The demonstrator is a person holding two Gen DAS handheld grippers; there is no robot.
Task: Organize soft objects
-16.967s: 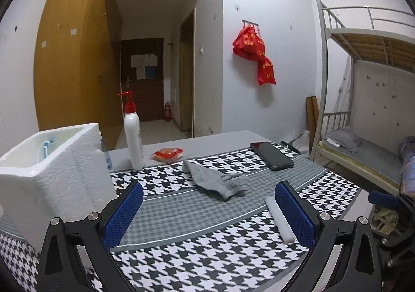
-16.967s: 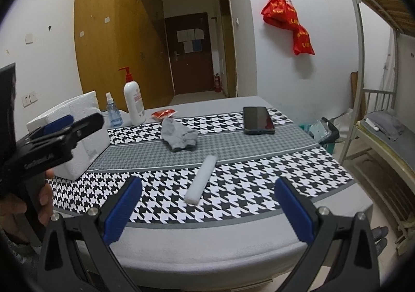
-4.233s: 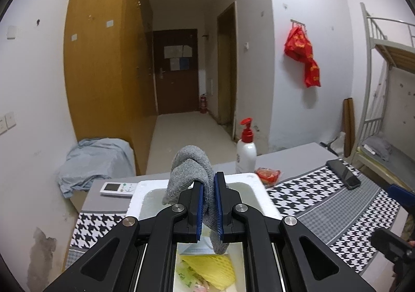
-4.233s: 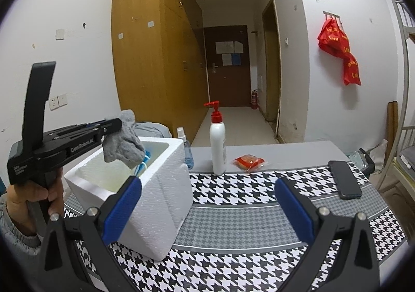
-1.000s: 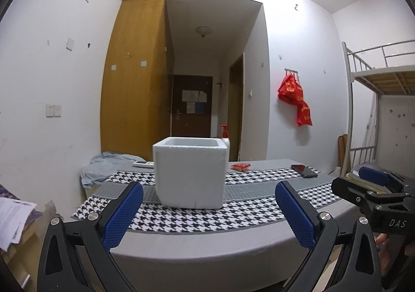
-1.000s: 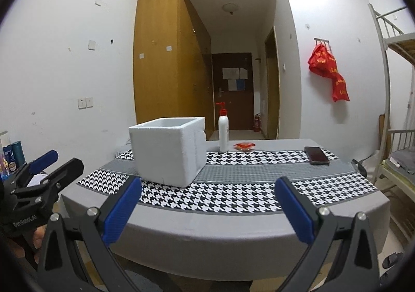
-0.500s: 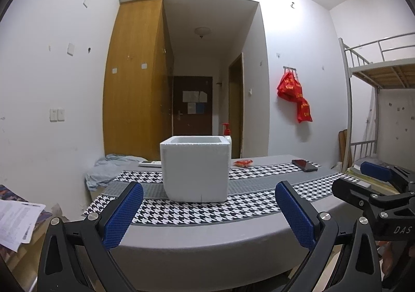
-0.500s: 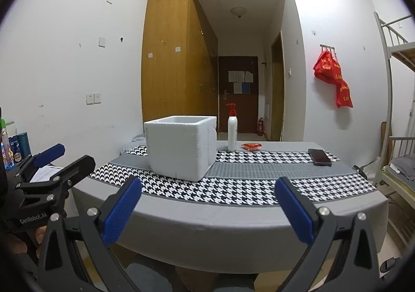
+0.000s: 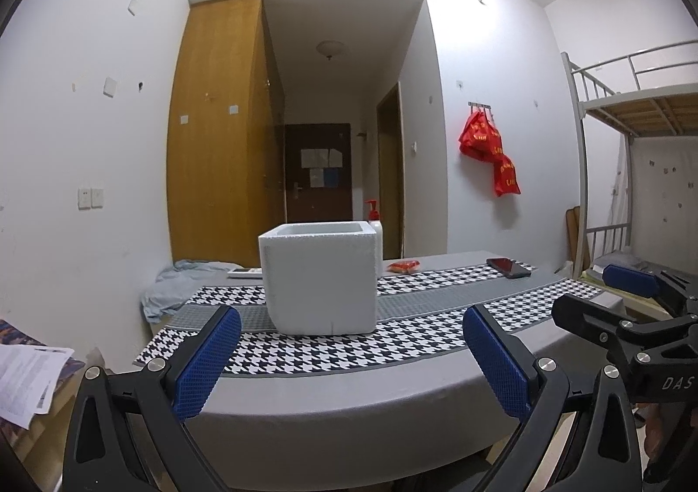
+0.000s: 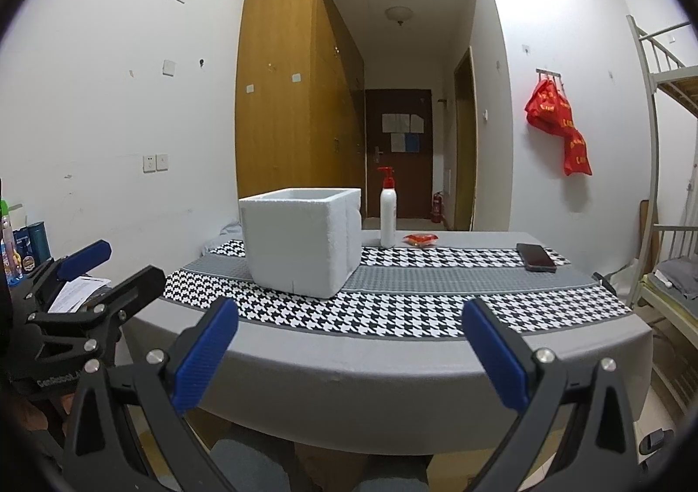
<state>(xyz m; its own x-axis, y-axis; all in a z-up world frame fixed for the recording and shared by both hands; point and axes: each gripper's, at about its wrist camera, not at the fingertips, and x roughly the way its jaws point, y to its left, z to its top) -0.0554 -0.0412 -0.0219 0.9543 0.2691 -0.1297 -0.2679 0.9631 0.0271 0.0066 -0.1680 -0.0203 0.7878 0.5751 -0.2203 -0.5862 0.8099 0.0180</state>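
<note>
- Left wrist view: left gripper (image 9: 351, 356) has its jaws spread wide and nothing between the blue pads (image 9: 205, 361). It is held off the near edge of the table (image 9: 349, 387), short of the foam box (image 9: 319, 277).
- Same view: the box stands upright on the checked runner (image 9: 405, 339), open top up. Its inside is hidden from this height, so I cannot tell what soft items it holds. No loose soft item shows on the runner around the box.
- Same view: behind the box, a remote (image 9: 244, 272) and a crumpled blue-grey cloth (image 9: 183, 284) to its left; a red packet (image 9: 404, 265) and a phone (image 9: 508, 267) to its right. The right gripper (image 9: 628, 295) shows at the frame's right edge.
- Risk (judgement): the box looks light and is not held down. A push against its wall from a returning gripper could slide or tip it.
- Right wrist view: right gripper (image 10: 351, 354) is also fully spread and empty, held off the table's near edge. The left gripper (image 10: 96, 269) is to its left, empty.
- Same view: pump bottle (image 10: 387, 212) stands just behind the box to its right, with the packet (image 10: 419, 238) and phone (image 10: 535, 257) further right.
- Risk (judgement): the task looks about done. If the cloth behind the box counts as a soft item, reaching it means passing over the box and beside the tall bottle, which a jaw could knock down.
- Risk (judgement): mistaking the packet or phone for a soft item would put the wrong thing in the box.
</note>
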